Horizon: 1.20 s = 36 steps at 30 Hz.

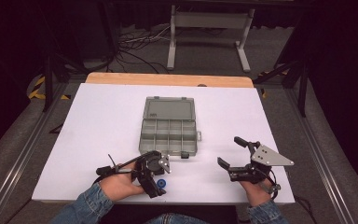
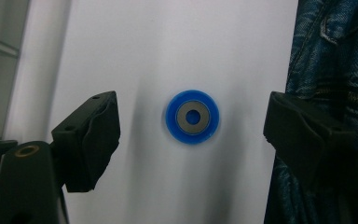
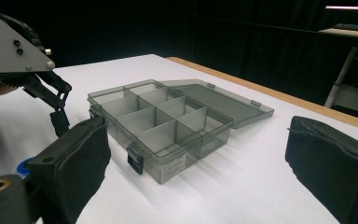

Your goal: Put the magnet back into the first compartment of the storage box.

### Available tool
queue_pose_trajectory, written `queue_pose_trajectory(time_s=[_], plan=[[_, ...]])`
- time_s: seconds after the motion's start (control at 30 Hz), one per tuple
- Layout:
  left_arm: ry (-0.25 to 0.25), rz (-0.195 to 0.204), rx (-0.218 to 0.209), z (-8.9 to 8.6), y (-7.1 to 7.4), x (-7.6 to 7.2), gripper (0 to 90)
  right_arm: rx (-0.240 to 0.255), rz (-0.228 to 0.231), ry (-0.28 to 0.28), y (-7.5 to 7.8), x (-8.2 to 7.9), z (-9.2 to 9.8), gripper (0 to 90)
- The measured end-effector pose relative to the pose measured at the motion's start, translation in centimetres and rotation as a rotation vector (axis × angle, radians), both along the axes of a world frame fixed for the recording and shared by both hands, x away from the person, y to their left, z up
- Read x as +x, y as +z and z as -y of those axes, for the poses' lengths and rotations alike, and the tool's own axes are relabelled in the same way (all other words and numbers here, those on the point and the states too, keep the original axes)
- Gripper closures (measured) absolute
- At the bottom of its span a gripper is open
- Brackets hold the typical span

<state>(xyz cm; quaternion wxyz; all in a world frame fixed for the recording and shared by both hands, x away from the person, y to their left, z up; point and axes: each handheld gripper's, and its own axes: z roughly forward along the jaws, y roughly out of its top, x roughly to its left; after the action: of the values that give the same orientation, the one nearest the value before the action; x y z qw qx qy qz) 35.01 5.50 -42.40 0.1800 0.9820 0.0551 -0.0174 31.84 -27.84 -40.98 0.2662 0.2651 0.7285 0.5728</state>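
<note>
Left gripper (image 1: pixel 160 173): jaws spread wide, empty, poised directly over small blue plastic disc with grey metal ring centre (image 2: pixel 192 116), lying flat on white table (image 1: pixel 98 121) just near-side of translucent grey compartment box (image 1: pixel 168 132), lid open. Right gripper (image 1: pixel 231 152): open, empty, farther off.

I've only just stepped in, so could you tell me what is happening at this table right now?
A person holds a gripper in each hand at a white table. The left gripper hangs open over a small blue ring with a grey centre, its jaws either side of it, not touching. The right gripper is open too, holding nothing, off to the right. A grey compartment box sits mid-table, lid laid back, its compartments apparently empty.
</note>
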Motion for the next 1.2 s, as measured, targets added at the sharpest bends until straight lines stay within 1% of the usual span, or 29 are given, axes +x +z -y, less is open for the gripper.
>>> queue_pose_trajectory(time_s=[0.23,0.43,0.47,0.57,0.63,0.67,0.7,0.73,0.8,0.83,0.87,0.9,0.93,1.1,1.2], plan=[[-0.01,-0.005,0.011,0.27,-0.6,-0.36,20.5,-0.001,-0.001,0.005,-0.04,0.05,0.02,7.0],[-0.015,-0.002,0.014,0.32,-0.62,-0.37,22.2,0.003,-0.004,0.008,-0.05,0.07,0.01,7.0],[-0.007,0.0,0.015,0.32,-0.63,-0.42,23.4,0.002,-0.005,0.008,-0.05,0.07,0.01,7.0],[-0.01,0.016,0.026,0.43,-0.78,-0.52,27.9,0.003,-0.005,0.01,-0.05,0.06,-0.01,7.0],[-0.019,0.023,0.031,0.47,-0.81,-0.51,33.6,0.004,-0.005,0.01,-0.05,0.07,-0.01,7.0],[-0.012,0.036,0.031,0.45,-0.76,-0.58,33.6,0.003,-0.005,0.01,-0.06,0.08,-0.01,7.0],[-0.013,0.034,0.028,0.42,-0.71,-0.56,36.7,0.001,-0.005,0.009,-0.06,0.08,0.0,7.0],[-0.011,0.035,0.025,0.37,-0.62,-0.59,43.8,0.001,-0.005,0.01,-0.06,0.08,0.0,7.0],[-0.011,0.038,0.027,0.36,-0.61,-0.6,48.8,0.002,-0.006,0.01,-0.07,0.08,-0.01,7.0],[-0.011,0.046,0.027,0.35,-0.59,-0.63,48.8,0.0,-0.006,0.01,-0.07,0.08,-0.01,7.0],[-0.01,0.047,0.027,0.33,-0.55,-0.62,52.1,0.0,-0.007,0.01,-0.07,0.08,-0.01,7.0],[-0.013,0.05,0.028,0.31,-0.49,-0.55,58.9,0.001,-0.007,0.011,-0.09,0.08,-0.03,7.0],[-0.014,0.05,0.028,0.31,-0.47,-0.54,61.3,0.001,-0.007,0.011,-0.08,0.08,-0.04,7.0],[-0.008,0.058,0.036,0.33,-0.36,-0.67,61.9,0.0,-0.006,0.011,-0.09,0.09,-0.03,7.0],[-0.009,0.062,0.027,0.21,-0.04,-0.53,62.0,0.0,-0.006,0.01,-0.09,0.1,-0.03,7.0]])
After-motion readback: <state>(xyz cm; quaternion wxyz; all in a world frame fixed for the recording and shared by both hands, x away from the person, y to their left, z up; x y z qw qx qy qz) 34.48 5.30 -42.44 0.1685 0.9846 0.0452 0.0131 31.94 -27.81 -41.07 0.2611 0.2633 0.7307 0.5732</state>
